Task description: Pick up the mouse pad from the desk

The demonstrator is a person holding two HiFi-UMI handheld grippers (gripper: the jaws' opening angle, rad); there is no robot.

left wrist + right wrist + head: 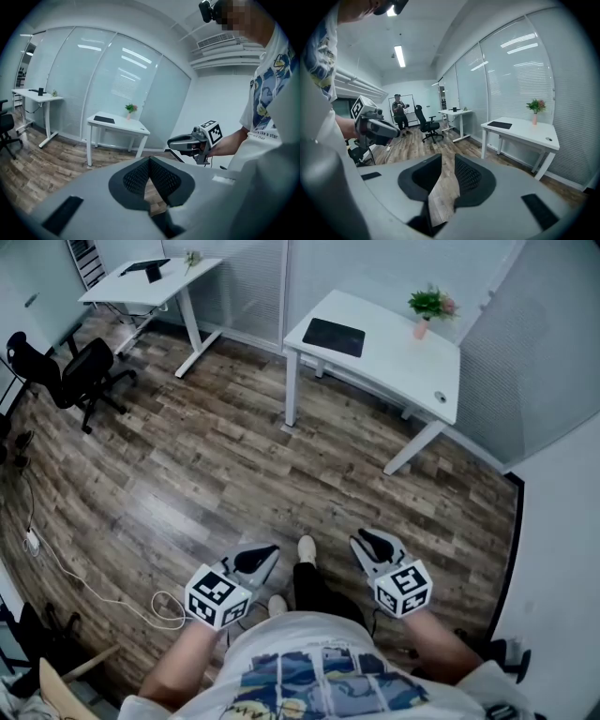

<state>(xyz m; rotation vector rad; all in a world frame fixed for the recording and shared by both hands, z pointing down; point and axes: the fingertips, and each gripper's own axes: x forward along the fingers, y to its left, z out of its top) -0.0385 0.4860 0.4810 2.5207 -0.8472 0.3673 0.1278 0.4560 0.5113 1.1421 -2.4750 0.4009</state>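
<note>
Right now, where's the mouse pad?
Head view, upper centre: the mouse pad lies flat on the left end of the right-hand white desk, with the plant toward the desk's far right corner.

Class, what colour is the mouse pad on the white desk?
The mouse pad is black; the head view shows it best.

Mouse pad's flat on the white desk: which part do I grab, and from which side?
Take the mouse pad by the edge nearest the front rim of the desk, coming in low from the near, open side. It lies thin and flat by that corner, so probably only an edge slid over the rim gives the jaws a pinch.
</note>
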